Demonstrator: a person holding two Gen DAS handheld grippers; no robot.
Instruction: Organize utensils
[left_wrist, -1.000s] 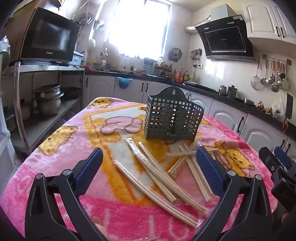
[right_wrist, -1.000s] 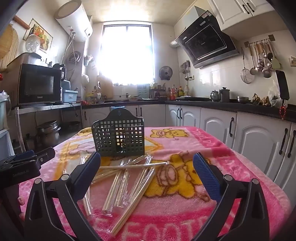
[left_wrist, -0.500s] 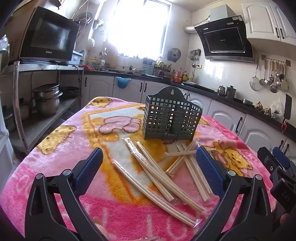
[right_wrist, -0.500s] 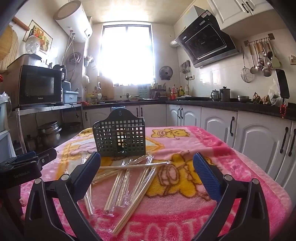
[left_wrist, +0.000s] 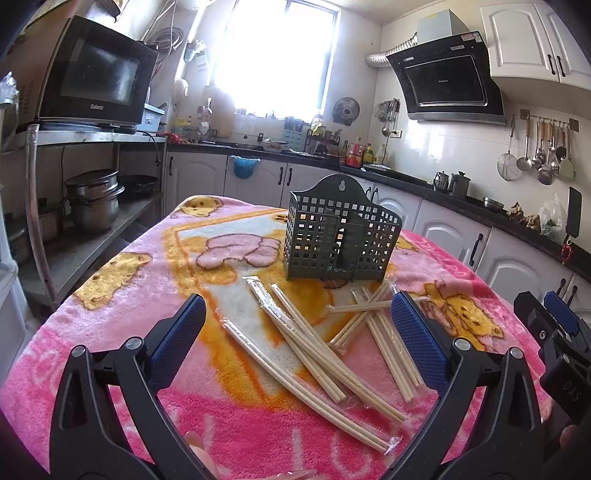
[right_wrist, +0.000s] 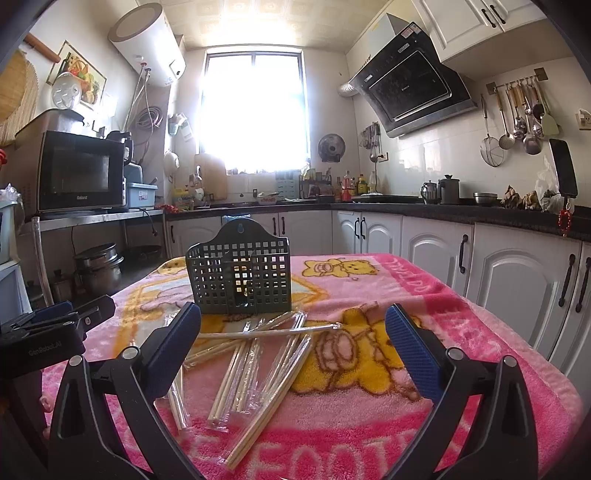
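While both jaws gape empty: left hand-held gripper (left_wrist: 297, 334), right hand-held gripper (right_wrist: 293, 332) | wrapped chopsticks (left_wrist: 314, 347) frame centre: light, stiff, slippery film, pinch mid-length | caddy (left_wrist: 341, 230) unfilled

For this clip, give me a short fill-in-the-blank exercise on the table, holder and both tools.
1. The wrapped chopsticks lie on a blanket whose main colour is ____.
2. The green holder stands ____ on the table.
3. The left tool and the right tool both have their jaws ____.
4. The number of chopsticks already in the holder is ____.

Missing words: pink; upright; open; zero
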